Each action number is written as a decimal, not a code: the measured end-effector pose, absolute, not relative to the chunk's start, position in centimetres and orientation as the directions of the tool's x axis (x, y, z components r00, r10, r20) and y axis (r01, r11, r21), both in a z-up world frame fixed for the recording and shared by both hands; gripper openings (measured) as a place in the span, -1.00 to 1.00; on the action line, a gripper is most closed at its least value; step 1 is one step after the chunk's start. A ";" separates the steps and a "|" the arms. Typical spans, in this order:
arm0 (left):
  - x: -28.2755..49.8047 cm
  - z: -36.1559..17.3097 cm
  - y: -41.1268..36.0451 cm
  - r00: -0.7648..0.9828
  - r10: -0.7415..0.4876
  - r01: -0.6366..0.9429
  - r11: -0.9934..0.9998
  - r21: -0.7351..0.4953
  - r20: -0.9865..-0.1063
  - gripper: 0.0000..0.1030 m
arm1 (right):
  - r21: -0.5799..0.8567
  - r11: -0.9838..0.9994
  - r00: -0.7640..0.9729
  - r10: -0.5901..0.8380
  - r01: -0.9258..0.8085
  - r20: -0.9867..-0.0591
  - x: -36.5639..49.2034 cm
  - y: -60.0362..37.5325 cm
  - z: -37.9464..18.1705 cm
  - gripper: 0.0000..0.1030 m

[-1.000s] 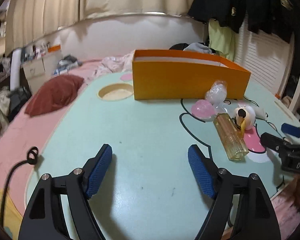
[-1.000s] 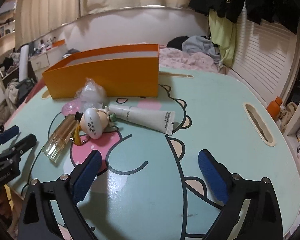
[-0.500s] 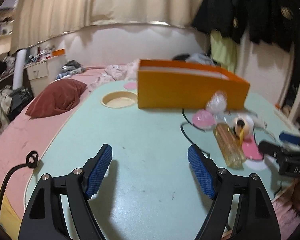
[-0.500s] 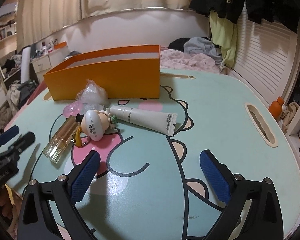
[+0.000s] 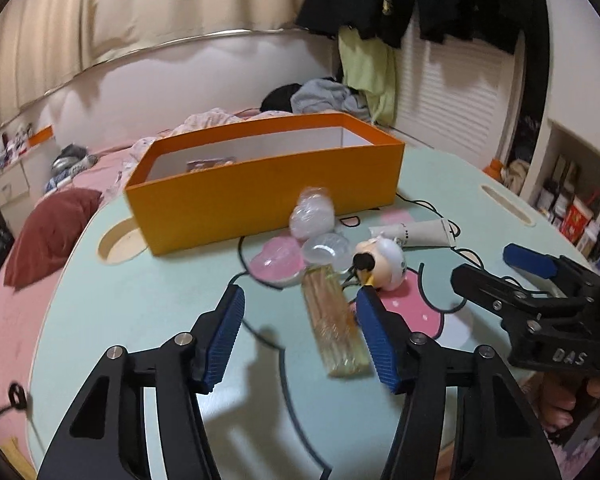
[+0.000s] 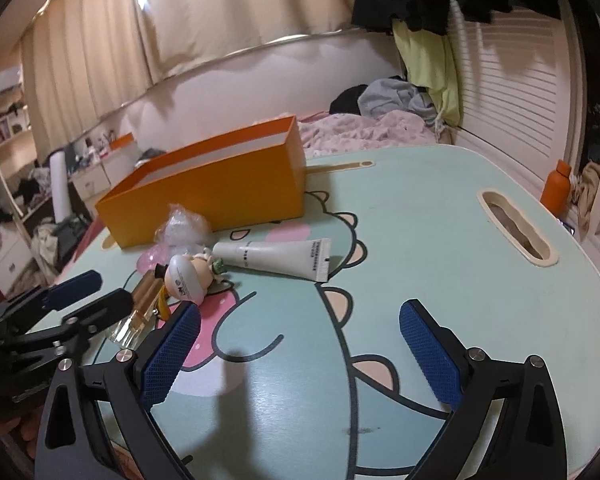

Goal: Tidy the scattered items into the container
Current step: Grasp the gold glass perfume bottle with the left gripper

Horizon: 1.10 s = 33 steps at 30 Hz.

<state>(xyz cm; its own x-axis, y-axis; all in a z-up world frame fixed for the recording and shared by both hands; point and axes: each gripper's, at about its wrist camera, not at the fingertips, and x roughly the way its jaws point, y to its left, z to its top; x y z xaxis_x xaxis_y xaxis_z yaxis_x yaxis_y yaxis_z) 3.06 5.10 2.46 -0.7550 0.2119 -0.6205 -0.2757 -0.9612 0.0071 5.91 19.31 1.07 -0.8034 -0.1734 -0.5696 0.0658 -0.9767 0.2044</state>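
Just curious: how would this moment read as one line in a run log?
phase: approach | left hand-held gripper: closing around clear amber glass bottle, not gripping | right hand-held gripper: open, empty | orange cardboard box

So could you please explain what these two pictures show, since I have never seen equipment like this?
No robot here: a person holds a two-finger gripper in each hand, each with a fisheye camera looking along its blue-padded fingers. One picture comes from the left gripper, the other from the right gripper; each also shows the other at its edge. They work over a mint cartoon-print table bearing an orange box, the container. Scattered before it are a clear amber bottle, a round white figurine, a white tube, a pink jelly-like piece and crinkly clear plastic balls. Nothing is held. The left jaws are closing, with the bottle between them but not gripped; the right stands open.
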 end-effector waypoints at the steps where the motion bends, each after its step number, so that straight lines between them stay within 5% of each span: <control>1: 2.7 2.5 5.4 -0.751 0.208 -0.277 -0.961 0.013 -0.627 0.15 | 0.209 -0.976 -0.804 -0.175 0.065 -0.568 5.9 19.4 1.1 0.94; 4: 1.9 2.3 5.8 -0.728 0.209 -0.289 -0.957 0.016 -0.654 0.10 | 0.210 -0.976 -0.804 -0.175 0.064 -0.568 5.9 19.5 1.1 0.94; 8: 1.6 1.3 6.1 -0.703 0.200 -0.302 -0.953 0.032 -0.683 -0.51 | 0.207 -0.976 -0.804 -0.174 0.065 -0.569 5.9 19.7 1.1 0.94; 10: 2.0 1.0 6.0 -0.711 0.201 -0.304 -0.952 0.036 -0.674 -0.62 | 0.205 -0.977 -0.804 -0.173 0.065 -0.569 5.9 19.7 1.1 0.94; 21: 5.2 0.9 0.3 -0.746 0.274 -0.220 -0.962 -0.165 -0.607 -0.64 | 0.208 -0.971 -0.794 -0.216 0.116 -0.568 5.5 19.2 1.5 0.94; 29: 6.7 1.3 -1.8 -0.771 0.246 -0.187 -0.969 -0.161 -0.587 -0.63 | 0.120 -0.962 -0.772 -0.269 0.245 -0.576 4.3 14.7 3.0 0.93; 33: 7.0 1.4 -1.9 -0.784 0.232 -0.180 -0.973 -0.147 -0.576 -0.63 | 0.079 -0.969 -0.737 -0.230 0.235 -0.635 2.7 13.6 2.2 0.57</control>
<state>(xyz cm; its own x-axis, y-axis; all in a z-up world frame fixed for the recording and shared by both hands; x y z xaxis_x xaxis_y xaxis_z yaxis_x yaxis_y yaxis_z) 7.05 -1.94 1.43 -0.7836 0.2320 -0.5764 -0.1795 -0.9726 -0.1474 2.72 13.58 2.24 -0.7372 -0.2304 -0.6351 0.2347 -0.9688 0.0791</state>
